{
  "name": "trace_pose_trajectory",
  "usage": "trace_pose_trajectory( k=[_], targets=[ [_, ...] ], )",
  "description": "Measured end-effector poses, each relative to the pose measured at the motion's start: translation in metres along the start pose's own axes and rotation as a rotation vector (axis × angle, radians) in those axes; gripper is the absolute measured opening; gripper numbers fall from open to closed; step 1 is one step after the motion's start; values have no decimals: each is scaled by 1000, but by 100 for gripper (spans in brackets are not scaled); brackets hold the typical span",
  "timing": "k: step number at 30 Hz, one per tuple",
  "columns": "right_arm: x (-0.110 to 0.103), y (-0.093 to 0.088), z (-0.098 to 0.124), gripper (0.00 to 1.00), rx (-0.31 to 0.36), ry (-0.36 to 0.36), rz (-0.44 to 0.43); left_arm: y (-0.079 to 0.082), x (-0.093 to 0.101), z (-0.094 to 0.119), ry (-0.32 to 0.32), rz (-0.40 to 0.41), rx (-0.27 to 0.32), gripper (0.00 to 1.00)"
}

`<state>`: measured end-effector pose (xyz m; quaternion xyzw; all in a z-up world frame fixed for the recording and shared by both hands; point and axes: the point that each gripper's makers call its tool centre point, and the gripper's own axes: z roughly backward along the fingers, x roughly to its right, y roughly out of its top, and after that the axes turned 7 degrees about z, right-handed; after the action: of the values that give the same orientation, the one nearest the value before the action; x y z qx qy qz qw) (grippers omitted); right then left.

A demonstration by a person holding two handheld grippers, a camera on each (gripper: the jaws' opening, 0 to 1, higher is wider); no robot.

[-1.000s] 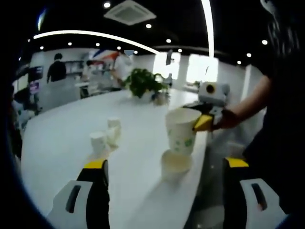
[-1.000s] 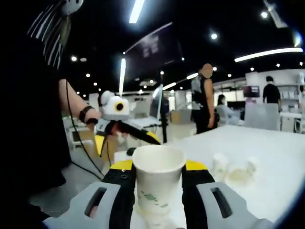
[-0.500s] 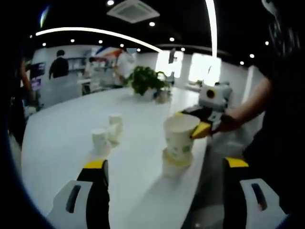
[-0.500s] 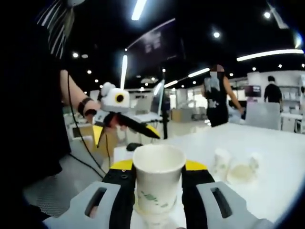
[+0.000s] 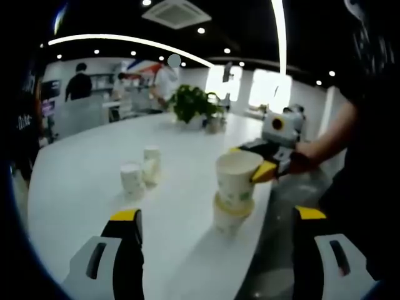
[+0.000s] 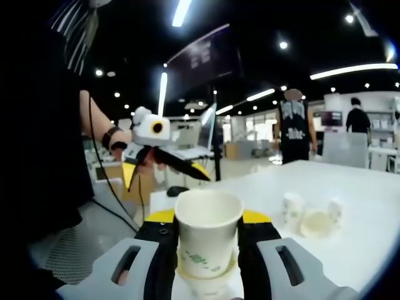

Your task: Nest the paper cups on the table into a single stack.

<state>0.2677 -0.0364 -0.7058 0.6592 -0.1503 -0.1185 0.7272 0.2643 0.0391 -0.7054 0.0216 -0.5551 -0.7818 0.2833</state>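
In the left gripper view: left gripper point(image 5: 215, 234) spread wide over the white table point(image 5: 81, 181) with nothing between the jaws; ahead near the table edge, right gripper point(image 5: 259, 164) clamped on a printed paper cup point(image 5: 236, 181) seated partway inside a second cup point(image 5: 229, 217) standing on the table, with three more paper cups point(image 5: 141, 174) grouped farther left, one on its side, and a potted plant point(image 5: 192, 106) behind. In the right gripper view: right gripper point(image 6: 207, 234) closed on the printed paper cup point(image 6: 207, 240), its base sunk into the second cup point(image 6: 206, 275) below; left gripper point(image 6: 164, 164) held up at left, jaws apart; the three paper cups point(image 6: 310, 215) off right on the table point(image 6: 369, 206).
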Motion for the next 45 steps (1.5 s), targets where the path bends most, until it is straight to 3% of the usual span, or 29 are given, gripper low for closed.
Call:
trace_pose_trajectory(
  k=[33, 45],
  targets=[
    [-2, -36, -1, 38, -144, 14, 38, -1, 0, -2, 8, 4, -12, 98],
    [-4, -48, 0, 53, -195, 5, 1, -7, 2, -3, 9, 12, -24, 98]
  ],
)
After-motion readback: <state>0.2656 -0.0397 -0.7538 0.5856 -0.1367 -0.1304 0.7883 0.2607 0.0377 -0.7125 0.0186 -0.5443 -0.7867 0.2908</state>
